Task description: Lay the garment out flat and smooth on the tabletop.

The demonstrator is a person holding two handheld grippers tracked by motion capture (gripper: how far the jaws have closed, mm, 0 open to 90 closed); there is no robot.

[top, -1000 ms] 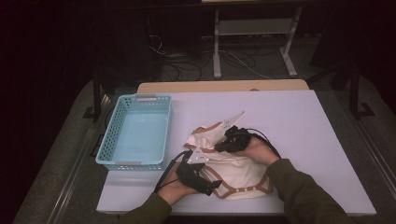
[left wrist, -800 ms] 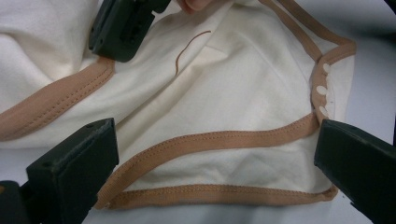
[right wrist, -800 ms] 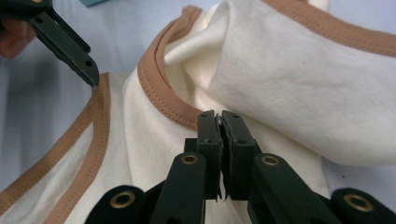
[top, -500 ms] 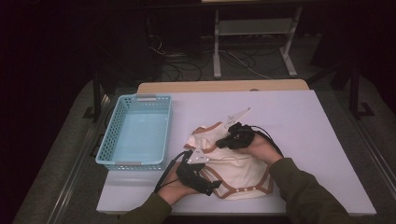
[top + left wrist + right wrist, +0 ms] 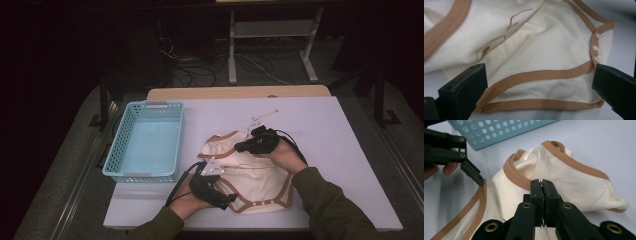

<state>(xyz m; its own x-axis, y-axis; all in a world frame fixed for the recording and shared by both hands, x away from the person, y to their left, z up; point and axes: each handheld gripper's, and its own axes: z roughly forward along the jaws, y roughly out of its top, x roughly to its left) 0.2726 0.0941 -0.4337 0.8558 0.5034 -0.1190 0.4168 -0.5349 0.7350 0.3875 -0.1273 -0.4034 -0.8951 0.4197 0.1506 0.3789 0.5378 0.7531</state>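
While the right claw (image 5: 541, 185) is clenched on a fold of the cream garment (image 5: 250, 175), its two black jaws pressed together with cloth pinched between them, that fold stands lifted off the white counter (image 5: 340, 150) into a small peak edged with brown trim. In the high view the right claw (image 5: 243, 146) sits over the garment's upper part, held by the person's right hand (image 5: 285, 155), whose olive sleeve (image 5: 330, 210) comes in from the bottom edge.

By the garment's near left corner, the left claw (image 5: 226, 201) is released: its own view shows both jaws standing wide apart, with the brown-trimmed hem (image 5: 536, 75) lying flat between them and untouched by either pad (a short row of pale snaps (image 5: 595, 47) sits on the trim near one jaw). The left hand (image 5: 192, 202) holds it low over the counter.

As for the garment, it lies crumpled in the middle of the counter's near half, just right of a light-blue plastic basket (image 5: 120, 155), which stands at the counter's left edge, apart from the cloth.
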